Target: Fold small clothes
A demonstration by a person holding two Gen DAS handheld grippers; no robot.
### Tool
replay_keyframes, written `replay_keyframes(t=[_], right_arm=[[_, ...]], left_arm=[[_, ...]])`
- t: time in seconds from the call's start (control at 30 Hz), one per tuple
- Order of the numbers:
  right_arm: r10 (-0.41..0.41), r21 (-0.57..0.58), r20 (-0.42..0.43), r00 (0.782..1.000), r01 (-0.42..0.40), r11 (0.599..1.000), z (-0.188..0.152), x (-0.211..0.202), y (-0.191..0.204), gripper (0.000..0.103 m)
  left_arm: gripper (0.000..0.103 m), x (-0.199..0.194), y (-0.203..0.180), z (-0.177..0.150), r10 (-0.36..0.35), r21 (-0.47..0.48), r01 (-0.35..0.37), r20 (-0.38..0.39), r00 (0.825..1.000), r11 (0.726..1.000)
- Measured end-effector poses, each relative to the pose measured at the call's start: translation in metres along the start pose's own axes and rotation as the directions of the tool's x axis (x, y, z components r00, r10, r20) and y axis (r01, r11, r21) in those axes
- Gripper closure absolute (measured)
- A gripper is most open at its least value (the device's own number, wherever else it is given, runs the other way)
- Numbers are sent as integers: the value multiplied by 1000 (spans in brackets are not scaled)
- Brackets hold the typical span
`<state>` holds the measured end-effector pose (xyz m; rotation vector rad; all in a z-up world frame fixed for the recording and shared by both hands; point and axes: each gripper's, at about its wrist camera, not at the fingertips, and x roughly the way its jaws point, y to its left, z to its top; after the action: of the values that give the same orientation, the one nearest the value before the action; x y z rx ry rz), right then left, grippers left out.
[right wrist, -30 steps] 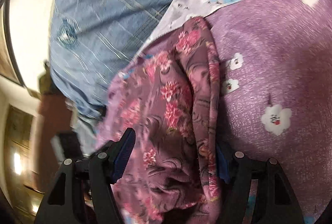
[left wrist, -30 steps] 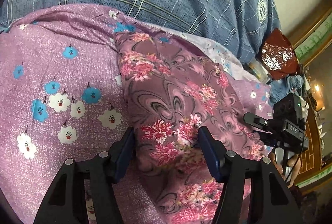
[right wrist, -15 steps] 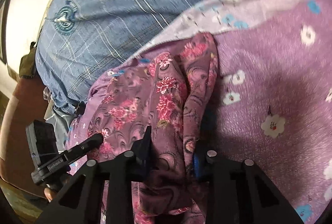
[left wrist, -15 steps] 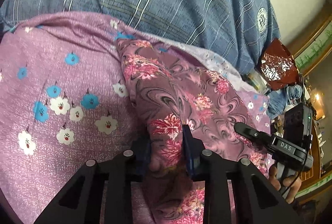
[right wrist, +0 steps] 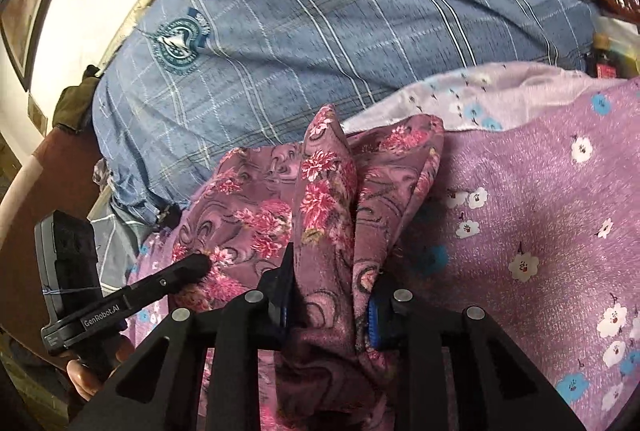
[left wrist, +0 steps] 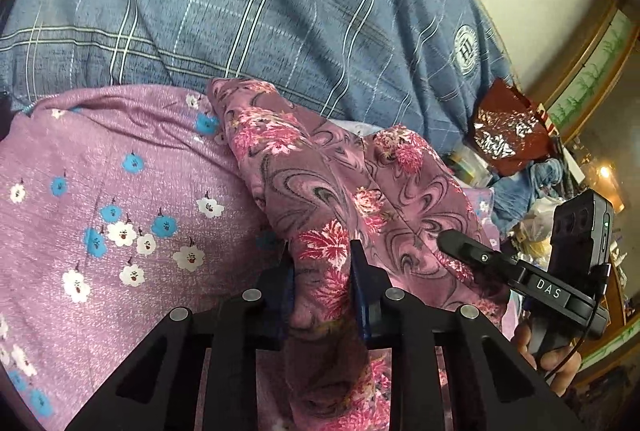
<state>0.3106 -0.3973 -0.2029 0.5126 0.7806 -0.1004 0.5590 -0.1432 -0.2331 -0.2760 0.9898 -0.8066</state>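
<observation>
A small mauve garment with pink flowers (left wrist: 320,167) lies bunched on a purple flowered sheet (left wrist: 120,167). My left gripper (left wrist: 322,271) is shut on a fold of the garment near its lower edge. My right gripper (right wrist: 330,295) is shut on another bunched fold of the same garment (right wrist: 328,191). The right gripper also shows in the left wrist view (left wrist: 500,267), at the garment's right side. The left gripper also shows in the right wrist view (right wrist: 132,295), at the garment's left side. The garment hangs lifted between the two grippers.
A large blue plaid cloth (left wrist: 280,11) bulges behind the garment; it also shows in the right wrist view (right wrist: 320,11). A shiny red-brown bag (left wrist: 508,127) and cluttered items sit at far right. A pale flowered cloth edge (right wrist: 480,95) lies under the plaid.
Both grippers went from open around the garment to shut on its folds. Both then lifted the garment and drew it up toward the plaid cloth.
</observation>
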Motion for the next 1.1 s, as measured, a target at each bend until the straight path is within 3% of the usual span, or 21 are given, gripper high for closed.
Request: replay_keyframes(t=[0.33,0.47,0.6,0.67,0.73,0.87,1.0,1.1], right_arm=[[121,-32,13,993,-121,992,-8,-18,59,76],[184,20,-56,981,-183,983,-19,-1,74,76],[244,115,-171,955,-227,967,-38,37,83,76],[237,135,-218,947,-211,968,-48,54,87,76],[228,148,-255,940,-195,970,-58,71,88,76],[172,159,-279,945,-131,979,-65,89,79,76],[171,178,-289,942,-123,976,-64,89,69,75],[172,175,-303,937,-123,977,-63,88,68,71]], left_arm=[[81,-86,19,-3,-16,-1,16,65,998,1000],[81,-120,43,-10,10,-32,-8,74,997,999],[84,-148,75,-16,68,-92,-61,72,995,994],[91,-158,90,-20,92,-108,-84,71,993,991],[91,-161,105,-25,98,-147,-90,48,994,985],[91,-158,132,-32,203,-199,-202,-14,979,959],[89,-170,144,-34,210,-251,-209,-24,978,945],[87,-176,137,-34,213,-237,-211,-16,977,948]])
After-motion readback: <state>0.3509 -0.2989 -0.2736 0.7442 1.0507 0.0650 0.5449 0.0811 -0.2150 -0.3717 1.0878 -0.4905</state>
